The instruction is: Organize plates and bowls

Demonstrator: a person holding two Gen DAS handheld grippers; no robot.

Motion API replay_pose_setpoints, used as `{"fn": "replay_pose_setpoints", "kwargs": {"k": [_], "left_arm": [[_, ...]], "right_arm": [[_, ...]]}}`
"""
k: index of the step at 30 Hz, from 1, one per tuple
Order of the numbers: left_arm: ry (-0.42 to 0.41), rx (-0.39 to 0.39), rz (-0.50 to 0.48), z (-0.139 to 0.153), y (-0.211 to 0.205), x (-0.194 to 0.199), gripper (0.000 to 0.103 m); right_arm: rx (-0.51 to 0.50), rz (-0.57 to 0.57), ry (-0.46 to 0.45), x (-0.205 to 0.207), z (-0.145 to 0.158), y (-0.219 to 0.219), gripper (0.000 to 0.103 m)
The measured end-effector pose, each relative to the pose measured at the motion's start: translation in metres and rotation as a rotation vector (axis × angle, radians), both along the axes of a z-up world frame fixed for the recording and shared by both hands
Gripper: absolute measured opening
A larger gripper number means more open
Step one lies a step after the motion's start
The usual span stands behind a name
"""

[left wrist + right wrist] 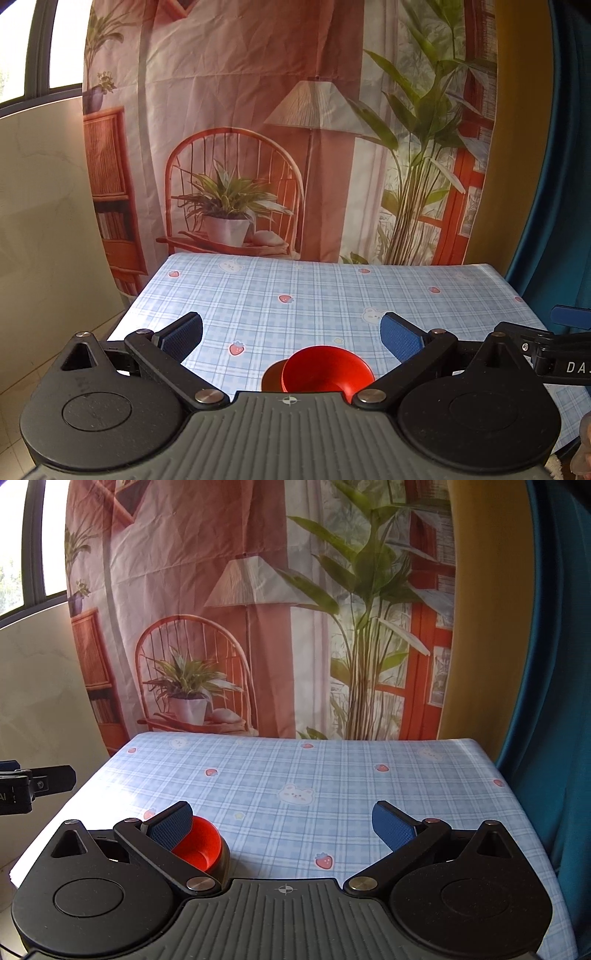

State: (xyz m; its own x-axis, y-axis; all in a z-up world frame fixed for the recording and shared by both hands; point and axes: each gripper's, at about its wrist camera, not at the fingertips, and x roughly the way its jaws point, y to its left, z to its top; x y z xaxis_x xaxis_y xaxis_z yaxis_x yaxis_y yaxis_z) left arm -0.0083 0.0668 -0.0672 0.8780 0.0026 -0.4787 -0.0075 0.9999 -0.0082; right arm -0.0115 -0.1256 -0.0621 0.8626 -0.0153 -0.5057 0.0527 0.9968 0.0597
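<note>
- Left claw (291,334): released, its two blue-padded fingers (183,338) spread wide with nothing between them, raised above the near part of the surface.
- Right claw (282,823): likewise released, two blue pads far apart and nothing gripped; it hangs above the near edge of the surface.
- Each wrist view catches a bit of the other claw at its side edge, so the two stand side by side.
- Red bowls (325,369): two can be counted, one nested in the other, the upper one tilted so that its orange-red inside shows and a darker rim peeks out beneath it. The stack sits on the surface close to the near edge, toward the near left corner, partly hidden by the claw bodies; in the right wrist view it lies behind the left finger.
- No plates can be made out in either view.
- Surface (332,775): one, covered in a pale blue checked cloth printed with strawberries and rabbit faces.
- Beyond the far edge hangs one printed backdrop (258,147) showing a chair, a lamp and potted plants.
- One blue curtain (554,664) hangs past the right edge.
</note>
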Motion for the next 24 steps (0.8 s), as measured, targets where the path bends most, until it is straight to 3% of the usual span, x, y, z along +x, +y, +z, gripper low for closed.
{"fn": "replay_pose_setpoints", "kwargs": {"k": [11,24], "left_arm": [[-0.024,0.015,0.006,0.012,-0.008,-0.043,0.103],[-0.077,0.047,0.008,0.013,-0.003,-0.089,0.103]], "right_arm": [[-0.032,0.013,-0.053,-0.046,0.013,0.02,0.103],[-0.05,0.005,-0.072,-0.096,0.007,0.048,0.103]]}}
